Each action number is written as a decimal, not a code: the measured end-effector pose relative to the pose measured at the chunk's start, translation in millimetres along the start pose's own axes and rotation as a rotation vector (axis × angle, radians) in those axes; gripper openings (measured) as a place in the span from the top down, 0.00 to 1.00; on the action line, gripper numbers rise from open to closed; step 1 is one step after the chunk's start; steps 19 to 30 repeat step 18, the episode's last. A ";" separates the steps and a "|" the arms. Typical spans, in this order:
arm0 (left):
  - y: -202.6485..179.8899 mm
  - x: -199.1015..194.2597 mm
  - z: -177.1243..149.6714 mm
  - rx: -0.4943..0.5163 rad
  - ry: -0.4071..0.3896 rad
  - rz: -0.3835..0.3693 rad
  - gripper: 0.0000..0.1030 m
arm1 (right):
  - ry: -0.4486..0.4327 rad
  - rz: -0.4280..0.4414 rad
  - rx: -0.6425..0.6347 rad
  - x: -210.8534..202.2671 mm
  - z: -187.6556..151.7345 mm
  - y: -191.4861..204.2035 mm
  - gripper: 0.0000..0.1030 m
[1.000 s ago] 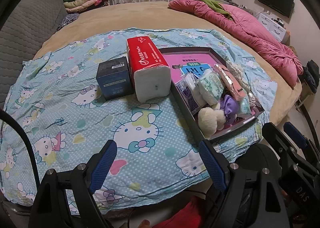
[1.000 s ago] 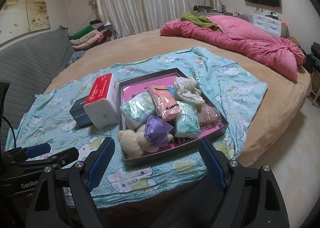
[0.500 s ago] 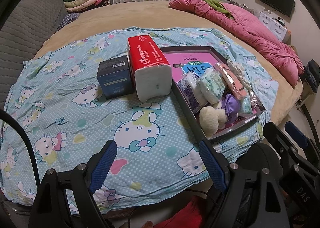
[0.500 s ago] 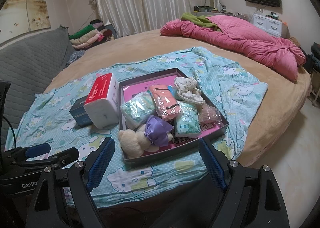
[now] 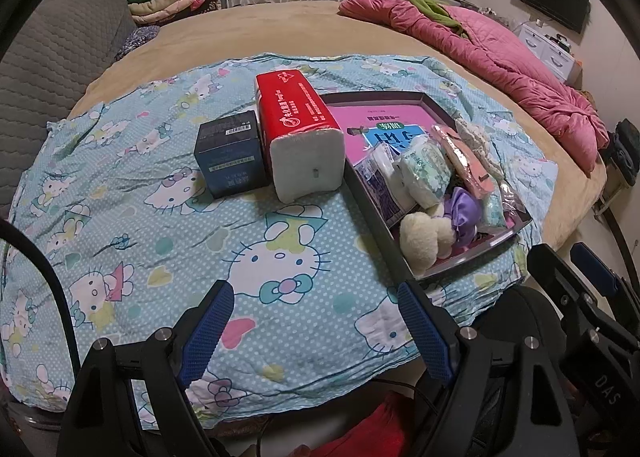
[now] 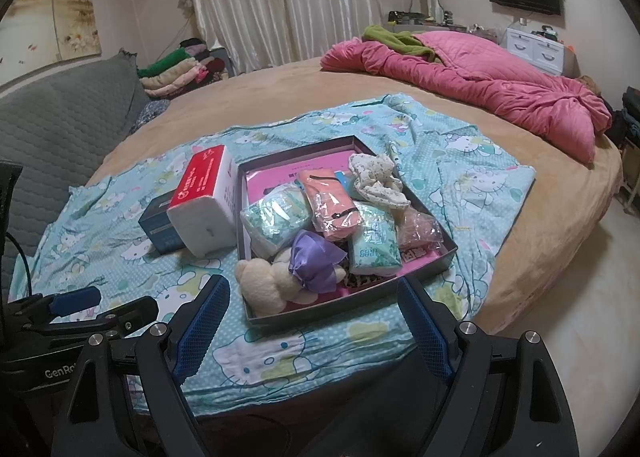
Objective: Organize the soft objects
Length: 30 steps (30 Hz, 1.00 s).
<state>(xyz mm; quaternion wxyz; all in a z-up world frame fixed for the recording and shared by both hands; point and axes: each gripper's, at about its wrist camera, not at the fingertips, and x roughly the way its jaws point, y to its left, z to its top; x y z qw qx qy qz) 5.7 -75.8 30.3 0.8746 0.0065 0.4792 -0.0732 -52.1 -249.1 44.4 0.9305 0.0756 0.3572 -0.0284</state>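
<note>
A dark shallow tray (image 6: 352, 313) (image 5: 472, 269) on a Hello Kitty cloth holds soft things: a cream plush bear (image 6: 264, 281) (image 5: 420, 233), a purple satin bow (image 6: 316, 261) (image 5: 464, 209), green tissue packs (image 6: 276, 217), a pink pouch (image 6: 332, 201) and a white spotted cloth (image 6: 376, 177). A red tissue pack (image 5: 300, 133) (image 6: 208, 197) and a dark blue box (image 5: 232, 153) stand left of the tray. My left gripper (image 5: 316, 329) is open and empty, held back near the bed's front edge. My right gripper (image 6: 312, 325) is open and empty, in front of the tray.
A round tan bed (image 6: 280, 97) carries the cloth. A pink quilt (image 6: 480, 85) lies at the far right. A grey quilted headboard (image 6: 60, 129) and folded clothes (image 6: 176, 69) are at the left. Bare floor (image 6: 580, 317) is to the right.
Both grippers stay open and hardly move. The left wrist view has drifted slightly, bringing the tray a little nearer the centre.
</note>
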 end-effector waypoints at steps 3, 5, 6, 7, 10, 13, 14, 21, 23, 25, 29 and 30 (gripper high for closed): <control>0.2 0.7 -0.5 -0.002 0.002 0.001 0.19 | 0.001 0.000 0.000 0.2 0.2 0.3 0.16; 0.2 1.0 -0.7 -0.002 0.003 0.001 0.19 | 0.003 0.001 0.001 0.5 0.2 0.2 0.16; 0.2 1.0 -0.7 -0.003 0.003 0.001 0.19 | 0.004 0.002 0.003 0.5 0.1 -0.4 0.16; 0.1 1.1 -0.7 -0.002 0.004 0.002 0.19 | 0.004 0.001 0.004 0.7 0.1 -0.3 0.16; 1.1 2.0 -1.4 -0.006 0.006 0.000 0.19 | 0.010 0.002 0.023 1.5 0.1 -3.3 0.16; 2.9 5.5 -3.2 -0.012 0.013 -0.002 0.19 | 0.019 0.004 0.035 3.0 -0.4 -5.5 0.16; 3.0 7.0 -3.6 -0.013 0.016 -0.002 0.19 | 0.020 0.005 0.036 3.0 -0.4 -5.7 0.16; 8.5 16.5 -6.4 -0.028 0.034 -0.007 0.19 | 0.024 0.010 0.032 4.9 1.2 -5.0 0.16; 8.5 16.5 -6.4 -0.028 0.034 -0.007 0.19 | 0.024 0.010 0.032 4.9 1.2 -5.0 0.16; 8.5 16.5 -6.4 -0.028 0.034 -0.007 0.19 | 0.024 0.010 0.032 4.9 1.2 -5.0 0.16; 8.5 16.5 -6.4 -0.028 0.034 -0.007 0.19 | 0.024 0.010 0.032 4.9 1.2 -5.0 0.16; 8.5 16.5 -6.4 -0.028 0.034 -0.007 0.19 | 0.024 0.010 0.032 4.9 1.2 -5.0 0.16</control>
